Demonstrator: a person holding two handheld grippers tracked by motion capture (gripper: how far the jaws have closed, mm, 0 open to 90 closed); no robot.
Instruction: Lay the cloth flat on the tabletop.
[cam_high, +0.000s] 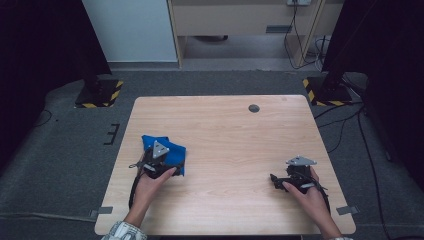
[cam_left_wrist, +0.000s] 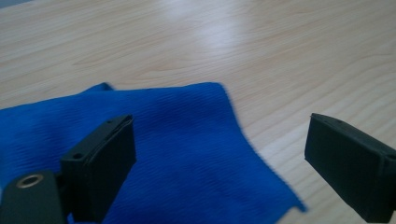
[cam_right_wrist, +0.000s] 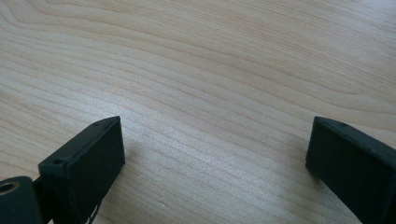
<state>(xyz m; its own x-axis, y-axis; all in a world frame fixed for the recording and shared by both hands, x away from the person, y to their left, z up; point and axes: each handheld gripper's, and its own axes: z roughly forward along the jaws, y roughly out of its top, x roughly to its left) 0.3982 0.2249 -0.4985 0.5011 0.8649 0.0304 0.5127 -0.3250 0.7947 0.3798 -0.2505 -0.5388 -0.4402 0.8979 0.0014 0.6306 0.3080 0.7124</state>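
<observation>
While my left gripper (cam_left_wrist: 219, 154) hovers with jaws spread wide over the blue cloth (cam_left_wrist: 187, 154) at the tabletop's (cam_high: 230, 130) left side, holding nothing, my right gripper (cam_right_wrist: 215, 158) gapes equally empty above bare wood; the high view places them well apart.

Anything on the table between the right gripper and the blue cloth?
No. In the high view only bare wooden table lies between the right gripper and the blue cloth, where the left gripper sits.
</observation>
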